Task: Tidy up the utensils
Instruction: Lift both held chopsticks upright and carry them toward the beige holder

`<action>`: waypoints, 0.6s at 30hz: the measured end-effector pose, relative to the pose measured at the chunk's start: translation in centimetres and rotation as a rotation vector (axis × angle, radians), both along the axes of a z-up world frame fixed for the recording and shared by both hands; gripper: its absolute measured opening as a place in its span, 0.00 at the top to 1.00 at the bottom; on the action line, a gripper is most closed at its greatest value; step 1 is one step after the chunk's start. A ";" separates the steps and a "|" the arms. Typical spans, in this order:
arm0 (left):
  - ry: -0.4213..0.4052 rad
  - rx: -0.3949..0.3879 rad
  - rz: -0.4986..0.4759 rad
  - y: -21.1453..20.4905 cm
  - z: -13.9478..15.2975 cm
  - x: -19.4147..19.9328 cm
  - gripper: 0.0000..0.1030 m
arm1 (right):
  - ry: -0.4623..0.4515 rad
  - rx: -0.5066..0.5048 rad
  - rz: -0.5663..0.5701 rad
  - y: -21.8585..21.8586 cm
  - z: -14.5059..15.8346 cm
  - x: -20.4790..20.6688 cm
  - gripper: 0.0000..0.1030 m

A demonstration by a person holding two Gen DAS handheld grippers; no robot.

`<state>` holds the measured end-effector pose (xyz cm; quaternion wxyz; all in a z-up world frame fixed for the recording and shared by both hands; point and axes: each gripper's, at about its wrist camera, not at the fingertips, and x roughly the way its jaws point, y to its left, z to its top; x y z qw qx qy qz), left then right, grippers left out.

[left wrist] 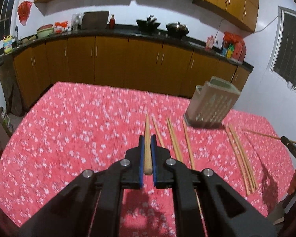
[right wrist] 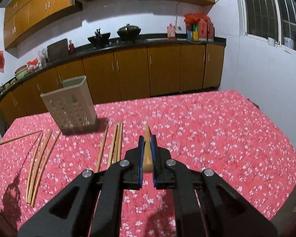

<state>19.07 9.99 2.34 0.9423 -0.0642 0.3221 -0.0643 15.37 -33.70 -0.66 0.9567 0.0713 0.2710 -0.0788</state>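
My left gripper is shut on a wooden chopstick that points forward, lifted above the red flowered tablecloth. My right gripper is shut on another wooden chopstick, also held off the cloth. A beige perforated utensil holder stands at the far side of the table, right of the left gripper and left of the right one. Several loose chopsticks lie on the cloth between the grippers. The right gripper's tip with its chopstick shows at the left wrist view's right edge.
More chopsticks lie in a bundle near the right side and at the left in the right wrist view. Behind the table runs a kitchen counter with woks and bottles over orange cabinets. A window is on the right wall.
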 end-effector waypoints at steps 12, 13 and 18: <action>-0.121 -0.004 0.025 -0.1 5.4 1.8 0.93 | -0.107 -0.013 -0.001 -0.4 4.1 0.8 0.93; -0.132 -0.001 0.026 -0.2 6.0 2.0 0.93 | -0.115 -0.015 0.001 -0.3 4.4 0.9 0.93; -0.172 0.021 0.023 -0.6 7.9 2.8 0.93 | -0.129 -0.003 0.005 -0.6 5.6 1.7 0.93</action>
